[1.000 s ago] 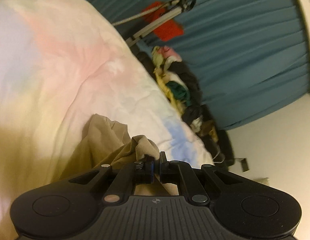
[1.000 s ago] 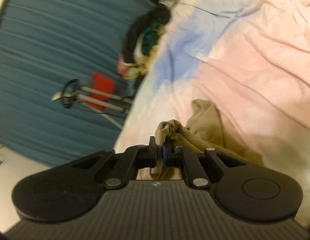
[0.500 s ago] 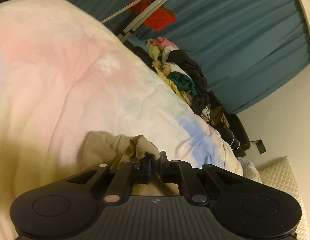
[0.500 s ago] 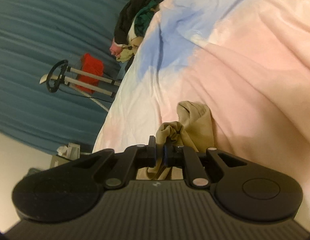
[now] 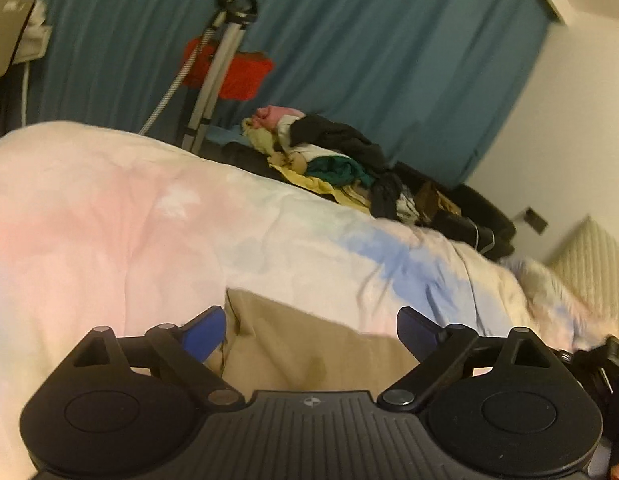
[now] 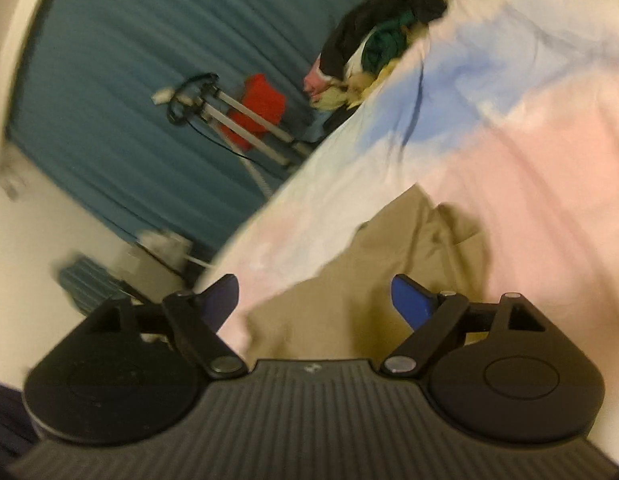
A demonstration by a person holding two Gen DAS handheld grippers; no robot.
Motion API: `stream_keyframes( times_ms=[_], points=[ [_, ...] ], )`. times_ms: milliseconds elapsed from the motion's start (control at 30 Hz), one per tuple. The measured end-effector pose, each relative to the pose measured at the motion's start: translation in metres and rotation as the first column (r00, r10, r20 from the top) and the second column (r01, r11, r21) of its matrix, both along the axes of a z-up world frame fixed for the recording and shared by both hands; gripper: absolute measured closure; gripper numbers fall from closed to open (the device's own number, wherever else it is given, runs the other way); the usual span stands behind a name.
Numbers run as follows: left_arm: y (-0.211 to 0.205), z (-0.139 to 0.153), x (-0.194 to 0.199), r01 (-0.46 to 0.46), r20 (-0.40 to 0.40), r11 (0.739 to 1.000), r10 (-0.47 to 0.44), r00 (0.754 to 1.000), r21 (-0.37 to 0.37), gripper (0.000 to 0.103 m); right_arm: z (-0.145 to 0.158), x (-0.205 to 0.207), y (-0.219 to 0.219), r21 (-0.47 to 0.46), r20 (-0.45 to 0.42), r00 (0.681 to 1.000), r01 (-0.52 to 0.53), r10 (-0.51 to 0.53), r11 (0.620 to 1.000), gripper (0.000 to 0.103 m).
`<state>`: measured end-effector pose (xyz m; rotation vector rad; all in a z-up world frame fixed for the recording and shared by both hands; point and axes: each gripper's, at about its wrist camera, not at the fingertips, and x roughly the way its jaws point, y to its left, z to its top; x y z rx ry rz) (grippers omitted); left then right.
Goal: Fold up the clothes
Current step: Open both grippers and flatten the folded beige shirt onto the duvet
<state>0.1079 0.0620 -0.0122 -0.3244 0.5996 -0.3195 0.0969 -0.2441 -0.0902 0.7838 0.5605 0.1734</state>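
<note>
Both grippers spread wide, holding nothing: left gripper (image 5: 311,330), right gripper (image 6: 315,300). Tan garment (image 5: 309,344) lies flat on pastel bedspread (image 5: 109,232), directly below and between the fingers of each; long axis can't tell, its far edge faces the clothes pile (image 5: 333,160) and teal curtain (image 5: 389,60).

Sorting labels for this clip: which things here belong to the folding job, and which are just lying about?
Job:
tan garment
left tongs, open
right tongs, open
pastel bedcover beneath

Lying about:
clothes heap
teal curtain
metal stand
red cloth
</note>
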Motion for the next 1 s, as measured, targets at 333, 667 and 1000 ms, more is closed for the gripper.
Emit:
stream_keyframes(
  times_ms=[333, 667, 1000],
  points=[
    [-0.031, -0.047, 0.04, -0.009, -0.034, 0.978, 0.016, 0.999, 0.207, 0.01, -0.028, 0.055, 0.038, -0.411, -0.026, 0.998, -0.069, 0.064, 0.909, 0.066],
    [-0.04, -0.053, 0.023, 0.012, -0.016, 0.961, -0.008, 1.0, 0.275, 0.011, -0.024, 0.038, 0.042, -0.429, -0.009, 0.999, -0.045, 0.045, 0.902, 0.066],
    [-0.034, -0.029, -0.032, 0.041, -0.024, 0.968, -0.036, 0.999, 0.247, 0.011, -0.012, -0.012, 0.049, -0.436, -0.054, 0.995, -0.095, 0.08, 0.895, 0.066]
  ],
)
